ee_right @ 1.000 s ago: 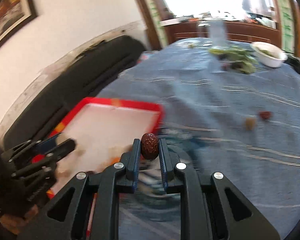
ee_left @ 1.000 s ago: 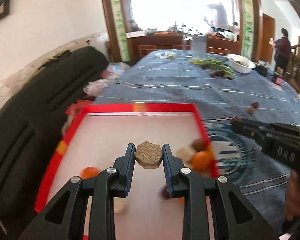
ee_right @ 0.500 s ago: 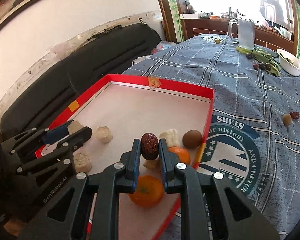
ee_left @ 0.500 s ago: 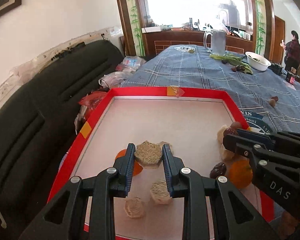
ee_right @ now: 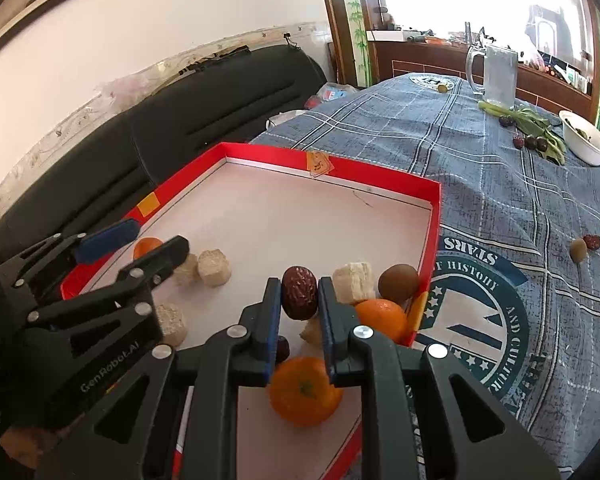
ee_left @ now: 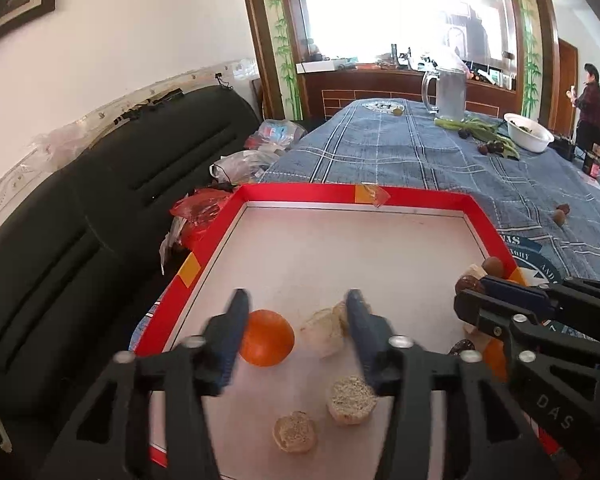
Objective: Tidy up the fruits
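Right wrist view: right hand-held gripper [ee_right: 299, 294] clamps a red date [ee_right: 299, 293] above the red-rimmed tray [ee_right: 430, 216] on the bench [ee_right: 500, 200]. Left hand-held gripper [ee_left: 296, 320] is spread wide, empty, over an orange [ee_left: 266, 337] and crumbly cakes [ee_left: 352, 400].

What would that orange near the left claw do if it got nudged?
The orange looks round and smooth, so it would probably roll across the flat tray floor. The raised red rim would likely stop it. It seems firm, not fragile.

Tray [ee_right: 430, 216] far half bare; fruits [ee_right: 380, 314] crowd near right corner.
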`<action>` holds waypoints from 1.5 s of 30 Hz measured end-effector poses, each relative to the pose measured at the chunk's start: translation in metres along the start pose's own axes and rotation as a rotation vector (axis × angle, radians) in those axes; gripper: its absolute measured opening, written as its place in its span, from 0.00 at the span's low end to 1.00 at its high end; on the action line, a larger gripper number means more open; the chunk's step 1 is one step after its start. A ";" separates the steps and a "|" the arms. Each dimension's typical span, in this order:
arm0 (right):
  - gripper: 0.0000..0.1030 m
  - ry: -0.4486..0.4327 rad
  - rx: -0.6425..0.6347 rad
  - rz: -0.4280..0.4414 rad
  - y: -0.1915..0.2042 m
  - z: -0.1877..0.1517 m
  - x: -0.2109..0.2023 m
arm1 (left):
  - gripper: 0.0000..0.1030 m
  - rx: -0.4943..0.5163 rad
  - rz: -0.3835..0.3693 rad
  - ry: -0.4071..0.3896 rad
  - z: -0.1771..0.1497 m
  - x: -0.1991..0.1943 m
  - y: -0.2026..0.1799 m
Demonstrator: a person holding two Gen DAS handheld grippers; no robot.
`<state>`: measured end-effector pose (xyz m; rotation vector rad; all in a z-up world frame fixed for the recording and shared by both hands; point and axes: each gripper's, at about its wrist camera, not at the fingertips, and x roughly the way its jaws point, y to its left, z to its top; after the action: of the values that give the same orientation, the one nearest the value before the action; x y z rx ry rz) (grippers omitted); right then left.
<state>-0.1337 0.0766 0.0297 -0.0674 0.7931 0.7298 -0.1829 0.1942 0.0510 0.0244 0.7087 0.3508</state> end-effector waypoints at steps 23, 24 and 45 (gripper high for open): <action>0.57 -0.240 0.012 -0.068 0.010 -0.029 -0.113 | 1.00 -0.015 0.069 -0.188 -0.011 -0.099 -0.004; 0.59 -0.251 0.007 -0.071 0.013 -0.031 -0.119 | 1.00 -0.014 0.072 -0.197 -0.012 -0.104 -0.003; 0.78 -0.426 -0.099 -0.099 0.058 -0.054 -0.207 | 1.00 -0.018 0.065 -0.343 -0.029 -0.187 0.009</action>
<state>-0.3015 -0.0146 0.1421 -0.0374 0.3447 0.6592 -0.3363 0.1394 0.1487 0.0887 0.3656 0.4030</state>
